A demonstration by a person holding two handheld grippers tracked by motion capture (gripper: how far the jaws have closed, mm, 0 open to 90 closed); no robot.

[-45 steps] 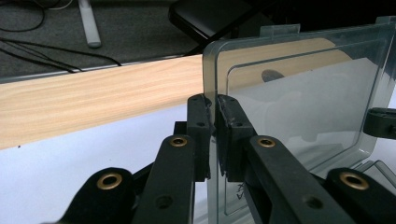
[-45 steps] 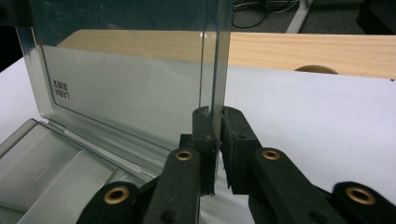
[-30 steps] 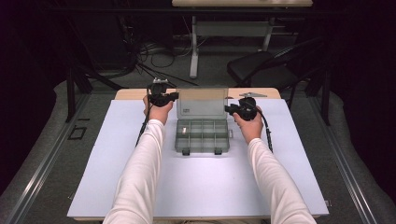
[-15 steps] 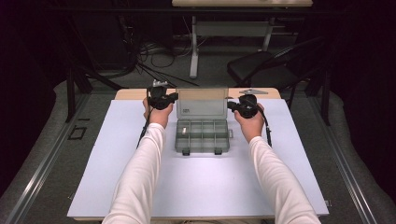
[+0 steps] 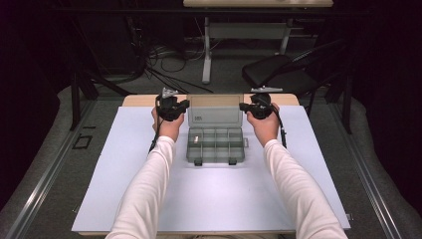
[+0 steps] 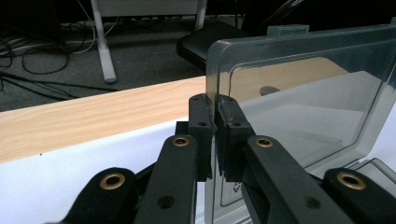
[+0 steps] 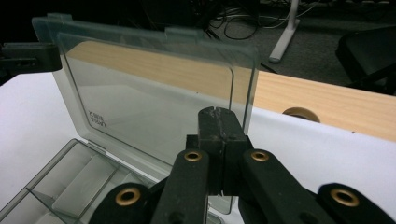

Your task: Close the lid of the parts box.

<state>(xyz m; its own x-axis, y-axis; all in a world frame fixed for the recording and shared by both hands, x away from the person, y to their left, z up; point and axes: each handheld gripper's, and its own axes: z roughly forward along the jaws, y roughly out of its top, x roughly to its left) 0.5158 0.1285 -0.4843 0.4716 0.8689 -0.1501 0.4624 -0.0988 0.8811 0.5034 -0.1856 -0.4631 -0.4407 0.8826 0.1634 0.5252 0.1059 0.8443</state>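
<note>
Since a second ago the clear lid (image 5: 215, 110) of the compartment box (image 5: 216, 145), mid-tabletop (image 5: 124, 169), has swung upright, left tongs (image 6: 213, 114) and right tongs (image 7: 219, 122) each pinched shut on a side edge, so opening looks nearly done.

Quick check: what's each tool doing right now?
Left tool: closed on the left edge of the box lid.
Right tool: closed, pinching the lid's right edge.
</note>
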